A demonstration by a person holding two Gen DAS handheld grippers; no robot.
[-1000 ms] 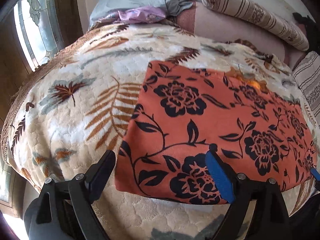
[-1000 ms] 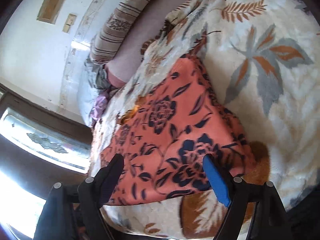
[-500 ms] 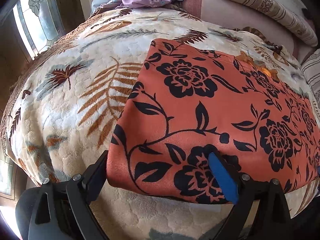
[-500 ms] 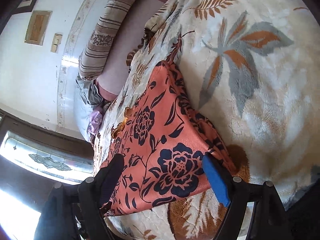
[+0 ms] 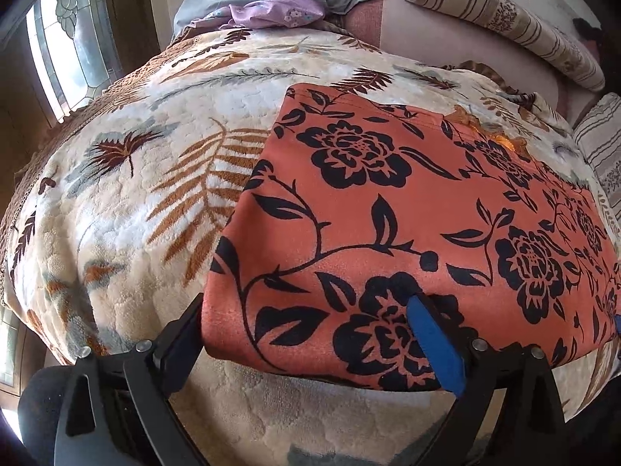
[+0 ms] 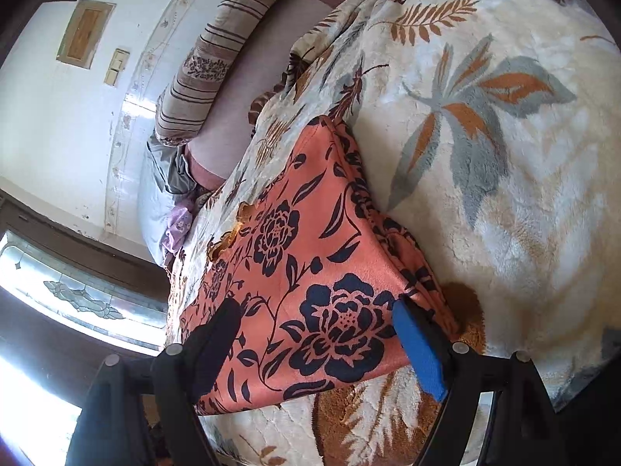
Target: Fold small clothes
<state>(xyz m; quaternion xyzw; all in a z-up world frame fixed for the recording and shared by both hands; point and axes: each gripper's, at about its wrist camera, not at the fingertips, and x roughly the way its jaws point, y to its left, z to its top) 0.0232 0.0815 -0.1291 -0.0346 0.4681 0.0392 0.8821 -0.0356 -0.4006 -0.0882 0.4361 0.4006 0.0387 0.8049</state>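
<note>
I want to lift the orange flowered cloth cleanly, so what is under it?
The orange flowered cloth lies flat on the leaf-patterned blanket, which shows all around it. Whether anything else sits beneath is covered.

A leaf-patterned blanket (image 5: 128,209) covers the bed below striped pillows (image 5: 500,19), beside a bright leaded window (image 5: 73,50).

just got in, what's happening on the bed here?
A person with a gripper in each hand is folding an orange floral cloth that lies flat on the leaf-print blanket. The left gripper sits at the cloth's near left corner, its jaws just opened wider. The right gripper is open over the near right corner. Neither pinches the fabric yet.
</note>
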